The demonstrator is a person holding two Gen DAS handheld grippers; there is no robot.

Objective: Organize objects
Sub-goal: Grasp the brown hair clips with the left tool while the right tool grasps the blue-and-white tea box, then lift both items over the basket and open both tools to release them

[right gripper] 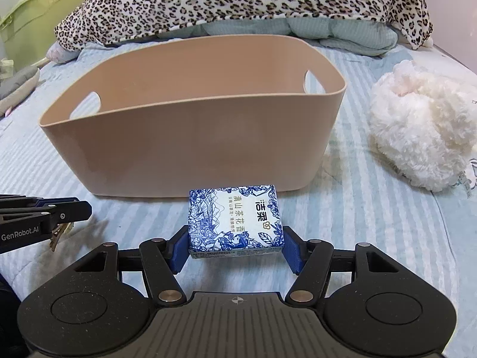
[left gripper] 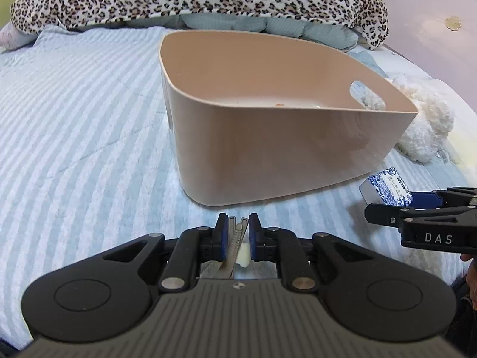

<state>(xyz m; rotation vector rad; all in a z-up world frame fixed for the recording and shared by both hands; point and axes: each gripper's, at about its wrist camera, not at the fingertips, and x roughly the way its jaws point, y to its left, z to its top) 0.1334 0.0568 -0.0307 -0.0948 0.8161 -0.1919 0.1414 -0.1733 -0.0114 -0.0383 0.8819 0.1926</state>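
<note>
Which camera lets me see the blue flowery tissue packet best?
The right wrist view. There the tissue packet sits front and centre between the right gripper fingers, with its whole printed top and Chinese lettering in sight. The left wrist view shows only a small corner of it at the right edge, partly hidden by that gripper.

- The bed (right gripper: 372, 208) was covered by a quilted sheet in pale blue and white stripes.
- A leopard-print blanket (right gripper: 238, 3) lay heaped across its far end, over a folded teal quilt (right gripper: 342, 34).
- A pale pinkish wall (left gripper: 423, 29) rose on the right.
- A light green piece, possibly a plastic cabinet (right gripper: 44, 15), stood at far left.
- Lighting was soft and even.
</note>
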